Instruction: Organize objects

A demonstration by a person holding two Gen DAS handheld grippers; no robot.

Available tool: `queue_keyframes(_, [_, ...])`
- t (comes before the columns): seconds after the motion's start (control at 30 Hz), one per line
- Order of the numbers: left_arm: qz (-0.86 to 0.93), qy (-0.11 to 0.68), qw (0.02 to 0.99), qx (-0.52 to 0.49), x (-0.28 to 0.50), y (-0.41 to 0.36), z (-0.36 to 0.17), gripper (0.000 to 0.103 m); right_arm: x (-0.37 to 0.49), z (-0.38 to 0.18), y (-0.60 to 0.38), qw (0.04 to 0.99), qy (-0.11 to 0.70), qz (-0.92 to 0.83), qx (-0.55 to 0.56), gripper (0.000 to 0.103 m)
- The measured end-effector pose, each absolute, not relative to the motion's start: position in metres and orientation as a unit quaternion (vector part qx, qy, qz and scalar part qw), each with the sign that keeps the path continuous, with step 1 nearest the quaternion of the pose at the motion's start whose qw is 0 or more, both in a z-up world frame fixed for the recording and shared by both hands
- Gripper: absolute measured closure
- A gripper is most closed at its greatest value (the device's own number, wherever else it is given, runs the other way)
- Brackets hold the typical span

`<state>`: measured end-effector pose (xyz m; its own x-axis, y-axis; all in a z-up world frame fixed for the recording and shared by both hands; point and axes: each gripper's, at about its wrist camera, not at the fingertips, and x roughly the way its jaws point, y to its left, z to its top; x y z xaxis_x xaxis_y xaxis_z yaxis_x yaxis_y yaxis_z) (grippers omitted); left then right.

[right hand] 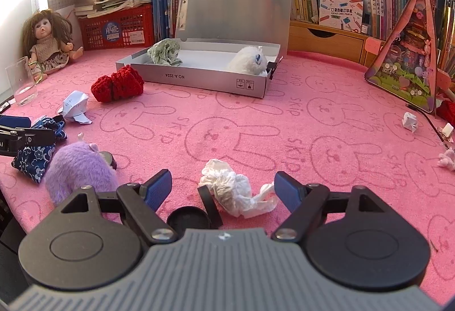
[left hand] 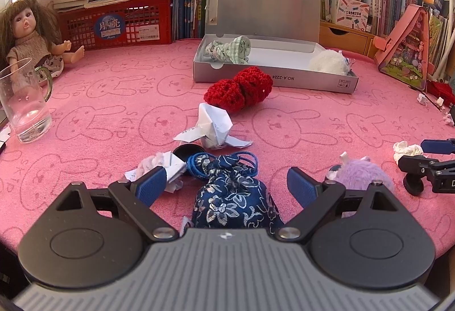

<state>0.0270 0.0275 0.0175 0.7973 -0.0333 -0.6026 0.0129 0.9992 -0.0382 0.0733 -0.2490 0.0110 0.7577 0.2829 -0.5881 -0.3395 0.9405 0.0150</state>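
My left gripper [left hand: 227, 183] is open, its fingers on either side of a dark blue floral pouch [left hand: 236, 197] lying on the pink cloth, not touching it. My right gripper [right hand: 223, 188] is open around a crumpled white tissue [right hand: 233, 188]. An open grey box [right hand: 199, 75] at the back holds a green cloth [right hand: 165, 52] and a white plush [right hand: 250, 60]. A red knitted piece [left hand: 241, 89] lies in front of the box. A purple plush [right hand: 76, 169] sits left of my right gripper. Folded white paper [left hand: 213, 126] lies ahead of the pouch.
A glass mug [left hand: 25, 103] and a doll [left hand: 31, 32] stand at the left. A red basket [left hand: 119, 24] with books and shelves of books line the back. A pink toy house [right hand: 409, 60] stands at the right. Black round lids [right hand: 189, 218] and paper scraps lie near my grippers.
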Motion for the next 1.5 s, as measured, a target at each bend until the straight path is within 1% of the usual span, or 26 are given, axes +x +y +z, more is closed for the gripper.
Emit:
queue_keyframes(0.23, [-0.007,0.321,0.947,-0.011,0.023,0.025,0.010,0.011,0.067,0.006,-0.252,0.935,0.313,0.160,-0.040,0.016])
queue_keyframes(0.3, [-0.005,0.325,0.946,-0.011,0.023,0.025,0.007,0.017,0.066,0.005,-0.255,0.934,0.318,0.160,-0.033,0.016])
queue_keyframes(0.47, [-0.009,0.329,0.944,-0.024,0.023,0.027,0.003,0.025,0.065,0.002,-0.258,0.933,0.323,0.161,-0.022,0.016])
queue_keyframes(0.53, [-0.015,0.328,0.944,-0.025,0.023,0.026,0.003,0.035,0.065,0.002,-0.258,0.932,0.323,0.161,-0.022,0.016])
queue_keyframes(0.6, [-0.018,0.328,0.944,-0.027,0.022,0.024,0.003,0.037,0.064,0.002,-0.258,0.932,0.323,0.162,-0.022,0.016])
queue_keyframes(0.67, [-0.016,0.327,0.945,-0.025,0.022,0.023,0.003,0.038,0.063,0.002,-0.258,0.932,0.323,0.163,-0.021,0.018])
queue_keyframes(0.77, [-0.014,0.326,0.945,-0.028,0.021,0.023,0.004,0.042,0.061,0.004,-0.259,0.933,0.321,0.163,-0.016,0.028])
queue_keyframes(0.83, [-0.013,0.324,0.945,-0.032,0.021,0.024,0.005,0.046,0.060,0.005,-0.260,0.933,0.321,0.162,-0.011,0.044])
queue_keyframes(0.87, [-0.013,0.324,0.945,-0.033,0.021,0.024,0.006,0.046,0.060,0.006,-0.261,0.934,0.320,0.160,-0.007,0.048])
queue_keyframes(0.9, [-0.013,0.324,0.945,-0.033,0.021,0.024,0.007,0.048,0.060,0.006,-0.261,0.934,0.320,0.159,-0.004,0.057])
queue_keyframes(0.93, [-0.013,0.323,0.946,-0.033,0.021,0.025,0.007,0.049,0.060,0.007,-0.262,0.934,0.320,0.159,-0.002,0.063])
queue_keyframes(1.03, [-0.016,0.320,0.947,-0.032,0.022,0.023,0.010,0.050,0.061,0.009,-0.263,0.935,0.318,0.156,0.002,0.067])
queue_keyframes(1.5, [-0.027,0.305,0.951,-0.031,0.026,0.018,0.020,0.051,0.062,0.015,-0.262,0.941,0.303,0.150,0.007,0.068])
